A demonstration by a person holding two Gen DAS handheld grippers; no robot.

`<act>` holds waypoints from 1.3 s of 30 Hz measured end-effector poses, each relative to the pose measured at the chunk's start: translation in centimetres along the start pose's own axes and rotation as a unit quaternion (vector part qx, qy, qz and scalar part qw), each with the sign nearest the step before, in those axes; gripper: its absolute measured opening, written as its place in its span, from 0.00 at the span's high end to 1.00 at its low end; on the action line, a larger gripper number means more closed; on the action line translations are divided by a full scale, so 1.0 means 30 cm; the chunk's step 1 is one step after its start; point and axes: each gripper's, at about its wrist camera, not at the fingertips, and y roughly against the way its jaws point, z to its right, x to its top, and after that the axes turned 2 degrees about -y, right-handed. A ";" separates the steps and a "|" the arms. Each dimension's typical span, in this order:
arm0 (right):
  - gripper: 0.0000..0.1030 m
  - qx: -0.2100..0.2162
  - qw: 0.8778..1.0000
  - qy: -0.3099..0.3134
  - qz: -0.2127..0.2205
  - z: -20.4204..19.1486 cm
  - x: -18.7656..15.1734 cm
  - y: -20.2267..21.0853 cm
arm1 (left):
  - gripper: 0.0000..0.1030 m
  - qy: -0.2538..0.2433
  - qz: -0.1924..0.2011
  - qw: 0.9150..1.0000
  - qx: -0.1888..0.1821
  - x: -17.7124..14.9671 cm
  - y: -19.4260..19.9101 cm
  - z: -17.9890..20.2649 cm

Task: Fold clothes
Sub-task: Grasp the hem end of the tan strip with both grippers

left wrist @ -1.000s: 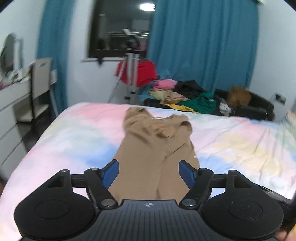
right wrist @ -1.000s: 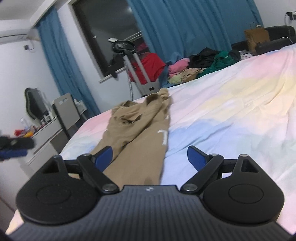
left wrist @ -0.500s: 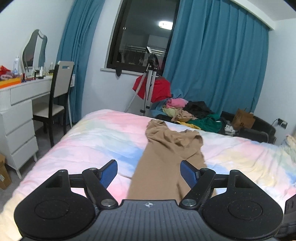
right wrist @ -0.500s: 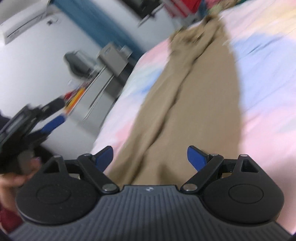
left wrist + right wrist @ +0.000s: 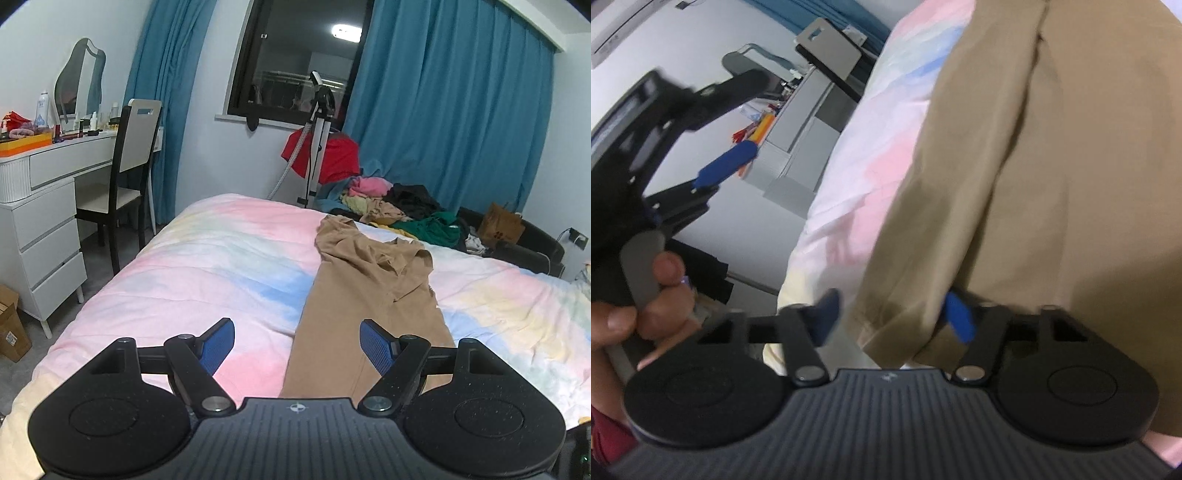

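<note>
Now | tan trousers (image 5: 373,295) flat, waist rumpled | left tongs (image 5: 297,341) open | right tongs (image 5: 892,317) closing round hem

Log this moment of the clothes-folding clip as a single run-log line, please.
stage: grasping hem | tan trousers flat on bed | right gripper closing, hem between jaws | left gripper open, empty

The left black tool with blue pads (image 5: 297,341) is held wide open; the right tool's (image 5: 892,317) jaws are closing, angled downward.

Left wrist view faces along the bed (image 5: 207,273); right looks close at its near edge.
</note>
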 end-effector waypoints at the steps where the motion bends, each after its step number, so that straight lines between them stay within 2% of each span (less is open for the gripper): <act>1: 0.53 -0.009 1.000 0.009 -0.006 -0.012 -0.011 -0.009 | 0.26 0.001 0.000 1.000 -0.001 0.000 -0.001 0.000; 2: 0.55 -0.019 1.000 0.017 -0.006 -0.020 -0.018 -0.010 | 0.26 0.001 0.000 1.000 -0.003 0.001 -0.003 0.001; 4: 0.74 -0.042 0.999 0.031 -0.001 -0.030 -0.028 -0.005 | 0.26 0.000 -0.001 1.000 -0.002 0.000 -0.001 -0.003; 5: 0.93 -0.053 0.998 0.038 0.002 -0.036 -0.033 -0.002 | 0.26 0.000 -0.001 1.000 0.000 0.001 -0.002 -0.001; 12: 0.95 -0.031 0.996 0.072 0.048 -0.099 -0.011 0.151 | 0.26 0.017 -0.006 1.000 -0.010 0.007 0.005 -0.008; 15: 0.95 -0.039 0.992 0.101 0.061 -0.131 -0.016 0.232 | 0.26 0.028 -0.011 0.999 -0.021 0.007 0.003 -0.014; 18: 0.95 -0.045 0.993 0.090 0.064 -0.102 -0.023 0.293 | 0.26 0.032 -0.019 0.999 -0.024 0.001 -0.004 -0.016; 22: 0.95 -0.060 0.993 0.075 0.068 -0.041 -0.045 0.349 | 0.26 0.038 -0.056 0.997 -0.038 -0.019 -0.037 -0.011; 26: 0.92 -0.085 0.995 0.035 0.034 0.034 -0.062 0.328 | 0.26 0.049 -0.108 0.992 -0.048 -0.059 -0.088 -0.010; 28: 0.92 -0.078 0.996 0.020 0.028 0.065 -0.058 0.351 | 0.26 0.063 -0.135 0.987 -0.058 -0.086 -0.116 -0.015; 31: 0.84 -0.061 0.998 -0.008 0.028 0.102 -0.036 0.412 | 0.26 0.072 -0.169 0.981 -0.057 -0.126 -0.153 -0.019; 32: 0.73 -0.054 0.998 -0.016 0.034 0.113 -0.030 0.440 | 0.26 0.072 -0.179 0.980 -0.054 -0.139 -0.165 -0.019; 33: 0.51 -0.051 0.997 -0.017 0.048 0.121 -0.027 0.471 | 0.26 0.072 -0.189 0.978 -0.051 -0.151 -0.177 -0.019; 34: 0.38 -0.050 0.997 -0.017 0.064 0.129 -0.027 0.504 | 0.26 0.074 -0.196 0.977 -0.048 -0.162 -0.186 -0.020; 35: 0.20 -0.052 0.995 -0.014 0.083 0.134 -0.026 0.532 | 0.26 0.076 -0.204 0.975 -0.046 -0.172 -0.193 -0.022; 39: 0.20 -0.077 0.988 -0.022 0.132 0.189 -0.019 0.604 | 0.26 0.095 -0.230 0.968 -0.045 -0.210 -0.215 -0.034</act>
